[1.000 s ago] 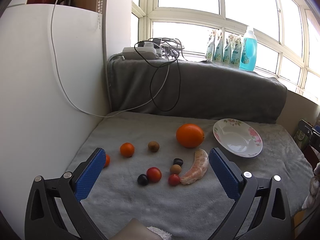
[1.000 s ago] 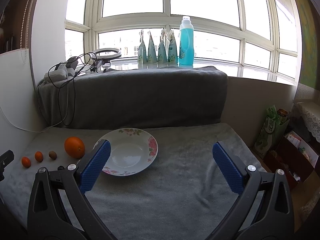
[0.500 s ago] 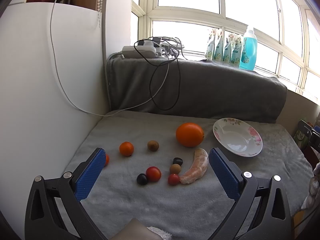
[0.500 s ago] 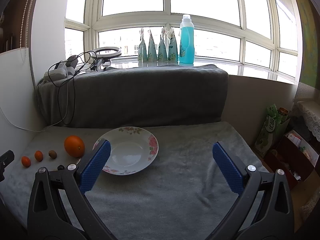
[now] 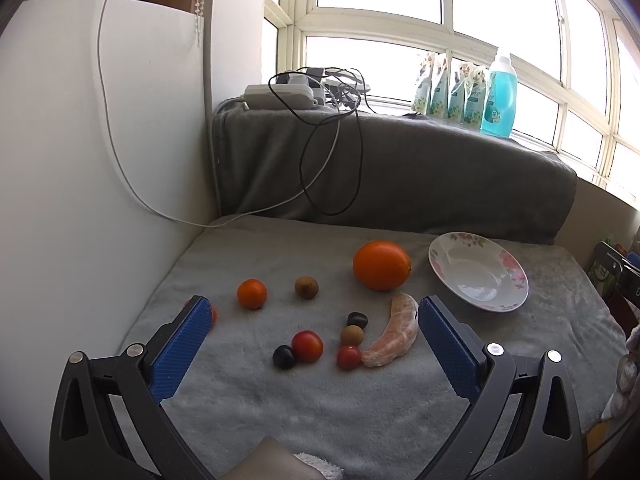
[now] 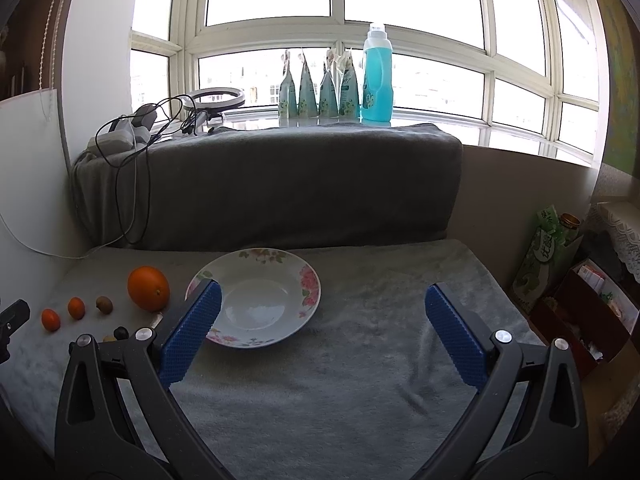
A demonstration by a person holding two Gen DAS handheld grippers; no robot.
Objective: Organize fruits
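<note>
Both grippers, left (image 5: 314, 326) and right (image 6: 320, 326), held apart, empty; plate (image 6: 308, 280) bare; 1 fruit, the peeled segment (image 5: 394, 330), best clamped across its middle

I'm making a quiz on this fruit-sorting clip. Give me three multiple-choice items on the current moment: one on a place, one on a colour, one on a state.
1. Where does the big orange lie?
A. in the plate
B. on the grey cloth beside the plate
C. on the windowsill

2. What colour is the tall bottle on the windowsill?
A. red
B. yellow
C. blue

3. How is the left gripper?
A. open, holding nothing
B. shut on a tomato
C. shut on the orange

Answers:
1 B, the orange rests on the cloth, just left of the plate.
2 C, the bottle shows blue against the window.
3 A, its jaws stand wide apart over the small fruits.
</note>
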